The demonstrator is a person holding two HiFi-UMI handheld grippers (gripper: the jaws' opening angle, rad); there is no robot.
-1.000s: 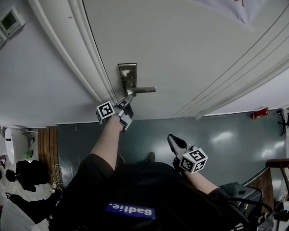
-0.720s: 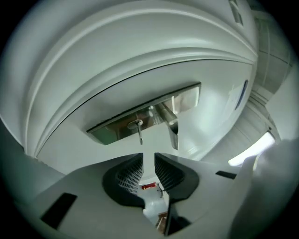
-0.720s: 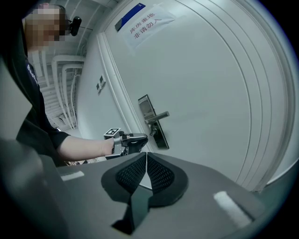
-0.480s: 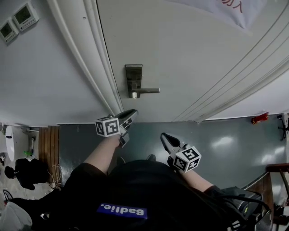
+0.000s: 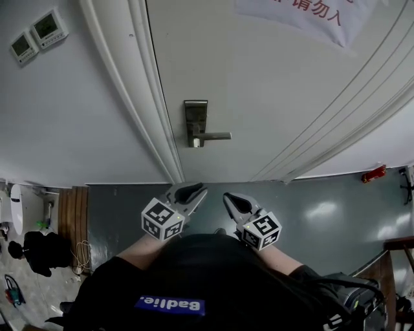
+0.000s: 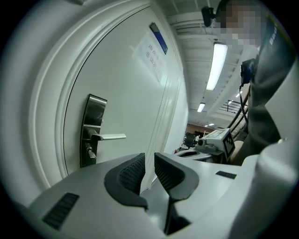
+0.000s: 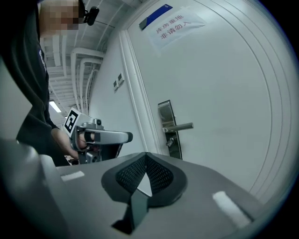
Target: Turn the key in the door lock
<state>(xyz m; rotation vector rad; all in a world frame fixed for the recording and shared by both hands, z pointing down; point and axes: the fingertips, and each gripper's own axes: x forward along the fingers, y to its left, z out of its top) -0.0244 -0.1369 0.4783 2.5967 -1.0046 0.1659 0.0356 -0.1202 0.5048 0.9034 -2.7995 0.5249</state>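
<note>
White door (image 5: 272, 97), silver lock plate (image 5: 195, 116), grey-green floor (image 5: 323, 200).

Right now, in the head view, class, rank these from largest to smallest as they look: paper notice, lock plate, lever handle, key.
1. paper notice, largest even though cropped by the frame.
2. lock plate.
3. lever handle, thinner than the plate.
4. key, a tiny stub under the lever.

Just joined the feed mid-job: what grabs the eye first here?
A metal lock plate with a lever handle stands out on the white door, a key in the lock below the lever. Both grippers hang short of it, empty: left gripper jaws slightly apart, right gripper jaws together.
</note>
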